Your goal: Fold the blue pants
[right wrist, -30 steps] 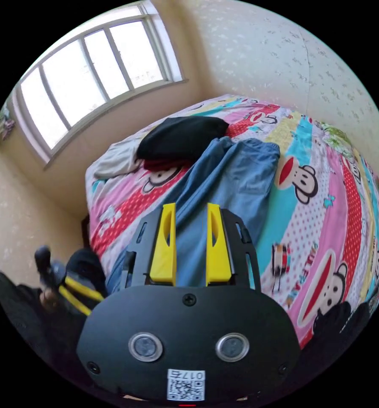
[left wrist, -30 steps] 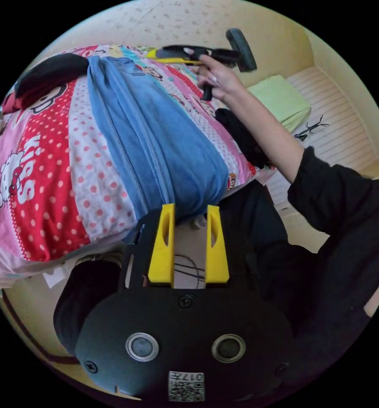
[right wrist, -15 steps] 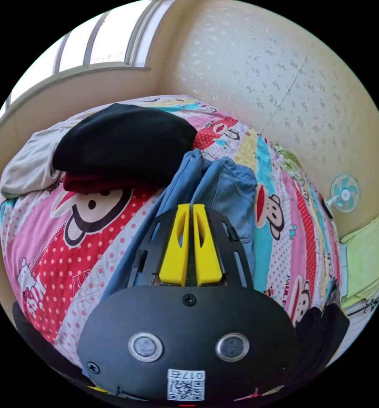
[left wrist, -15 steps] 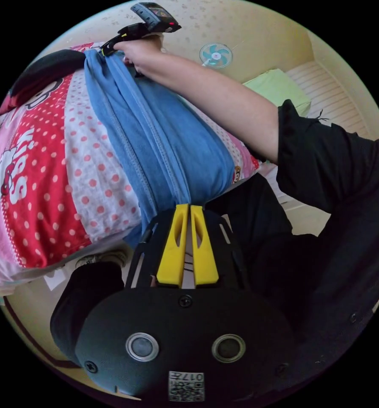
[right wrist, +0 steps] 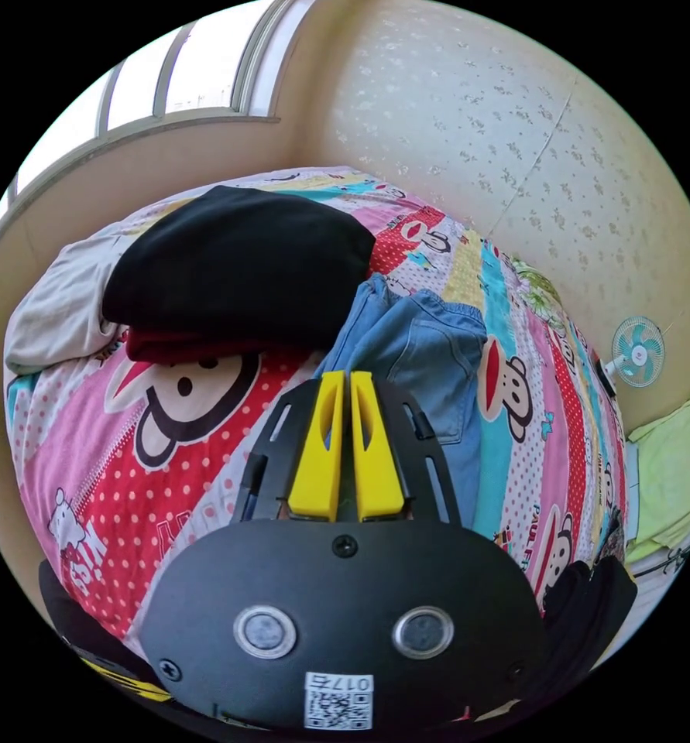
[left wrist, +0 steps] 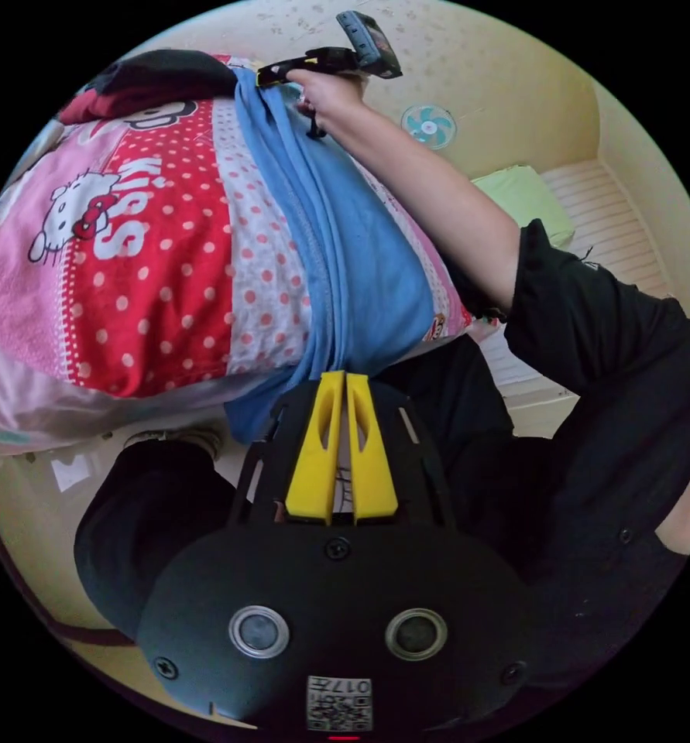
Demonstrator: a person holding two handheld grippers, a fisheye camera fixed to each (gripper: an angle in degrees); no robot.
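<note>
The blue pants (left wrist: 360, 255) lie lengthwise as a narrow folded strip on a cartoon-print bedspread (left wrist: 151, 255). One end of the strip hangs over the bed's near edge. There my left gripper (left wrist: 343, 377) is shut, the cloth running in between its yellow tips. At the far end, a hand holds my right gripper (left wrist: 283, 71) at the waistband. In the right gripper view, the right gripper (right wrist: 343, 377) is shut on the edge of the blue pants (right wrist: 430, 348) just below the waistband.
A black garment (right wrist: 236, 263) on a dark red one lies on the bedspread (right wrist: 561, 433), touching the waistband. A small fan (right wrist: 637, 350) stands by the wall and a green cloth (right wrist: 670, 464) lies on the floor. The person's arm (left wrist: 430, 201) reaches along the pants.
A second ago both grippers were open and the right one was in the air. It came down to the waistband, and both shut on the pants. The pants now look narrower.
</note>
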